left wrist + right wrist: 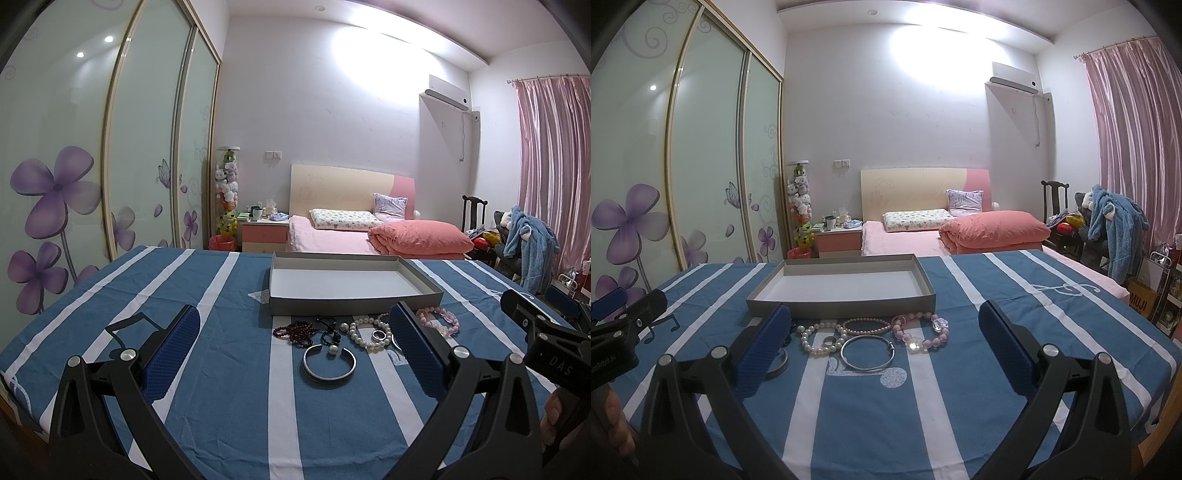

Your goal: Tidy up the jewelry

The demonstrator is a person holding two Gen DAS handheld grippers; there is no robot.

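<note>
A shallow grey box (354, 304) (842, 297) with a white floor stands empty on the blue striped cloth. In front of it lies jewelry: a dark red bead bracelet (293, 329), a black bead string (328, 330), a white pearl bracelet (369, 334) (816, 338), a small ring (379, 335) (829, 339), a silver cuff (329, 363), a thin silver bangle (868, 352), a pink bead bracelet (439, 321) (919, 330). My left gripper (295, 347) is open above the cloth, short of the jewelry. My right gripper (884, 343) is open likewise, empty.
The table's blue and white striped cloth (229, 398) (1015, 295) spreads wide on both sides. Behind it are a pink bed (351, 232), a wardrobe with flower doors (74, 184), a chair with clothes (1108, 225) and a pink curtain (1137, 129).
</note>
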